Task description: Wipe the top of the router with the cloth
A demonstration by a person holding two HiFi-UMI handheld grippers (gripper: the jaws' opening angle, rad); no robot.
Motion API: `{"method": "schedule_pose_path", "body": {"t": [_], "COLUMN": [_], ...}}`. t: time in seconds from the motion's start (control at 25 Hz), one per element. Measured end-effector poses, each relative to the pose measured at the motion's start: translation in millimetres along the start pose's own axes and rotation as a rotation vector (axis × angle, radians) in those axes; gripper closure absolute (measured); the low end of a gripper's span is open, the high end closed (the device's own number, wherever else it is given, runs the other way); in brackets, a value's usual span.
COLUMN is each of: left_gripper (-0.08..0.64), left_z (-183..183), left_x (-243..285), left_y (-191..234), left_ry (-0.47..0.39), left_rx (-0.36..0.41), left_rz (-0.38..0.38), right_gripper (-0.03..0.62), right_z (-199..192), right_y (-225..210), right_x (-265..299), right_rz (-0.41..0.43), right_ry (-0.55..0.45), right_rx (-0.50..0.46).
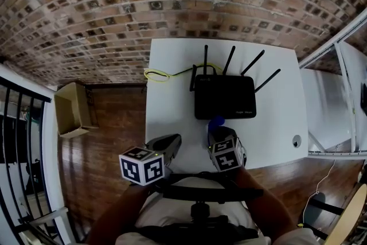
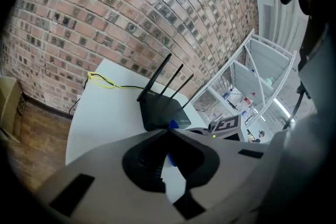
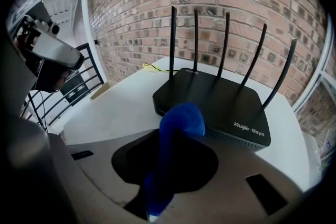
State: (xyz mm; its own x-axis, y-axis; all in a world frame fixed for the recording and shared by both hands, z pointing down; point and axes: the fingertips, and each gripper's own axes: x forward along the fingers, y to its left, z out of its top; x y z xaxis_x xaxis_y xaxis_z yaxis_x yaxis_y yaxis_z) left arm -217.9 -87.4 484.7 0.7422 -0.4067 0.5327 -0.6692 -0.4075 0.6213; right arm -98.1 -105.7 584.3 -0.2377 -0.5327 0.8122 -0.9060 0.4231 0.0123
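Observation:
A black router (image 1: 225,96) with several upright antennas sits at the back middle of the white table (image 1: 172,66). My right gripper (image 1: 218,130) is shut on a blue cloth (image 1: 215,122), just in front of the router's near edge. In the right gripper view the cloth (image 3: 181,120) sticks up between the jaws, its bunched end level with the router's (image 3: 215,99) front edge, and whether it touches the top cannot be told. My left gripper (image 1: 171,145) hovers at the table's near edge, left of the router (image 2: 160,112), jaws together with nothing held.
A yellow cable (image 1: 156,74) loops on the table behind the router's left side. A round hole (image 1: 296,141) lies near the table's right front corner. A cardboard box (image 1: 71,109) sits on the wood floor at left, beside a black railing (image 1: 17,140). A brick wall stands behind.

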Motion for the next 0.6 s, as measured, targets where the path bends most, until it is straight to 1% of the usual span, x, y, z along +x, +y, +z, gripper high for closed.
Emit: {"method": "schedule_pose_path", "body": {"t": [0.32, 0.48, 0.6], "left_gripper": [0.528, 0.528, 0.528], "left_z": [-8, -12, -11], "left_x": [-16, -23, -27], "left_y": [14, 20, 24], "left_ry": [0.0, -0.001, -0.008], "left_rx": [-0.012, -0.022, -0.025], "left_rz": [-0.001, -0.002, 0.001], "right_gripper": [0.502, 0.502, 0.502], "right_z": [27, 35, 42], "right_y": [42, 51, 53], "right_x": [10, 17, 20], "right_rz": [0.044, 0.039, 0.037], "right_ry": [-0.009, 0.0, -0.001], "right_rx": [0.06, 0.086, 0.123]}}
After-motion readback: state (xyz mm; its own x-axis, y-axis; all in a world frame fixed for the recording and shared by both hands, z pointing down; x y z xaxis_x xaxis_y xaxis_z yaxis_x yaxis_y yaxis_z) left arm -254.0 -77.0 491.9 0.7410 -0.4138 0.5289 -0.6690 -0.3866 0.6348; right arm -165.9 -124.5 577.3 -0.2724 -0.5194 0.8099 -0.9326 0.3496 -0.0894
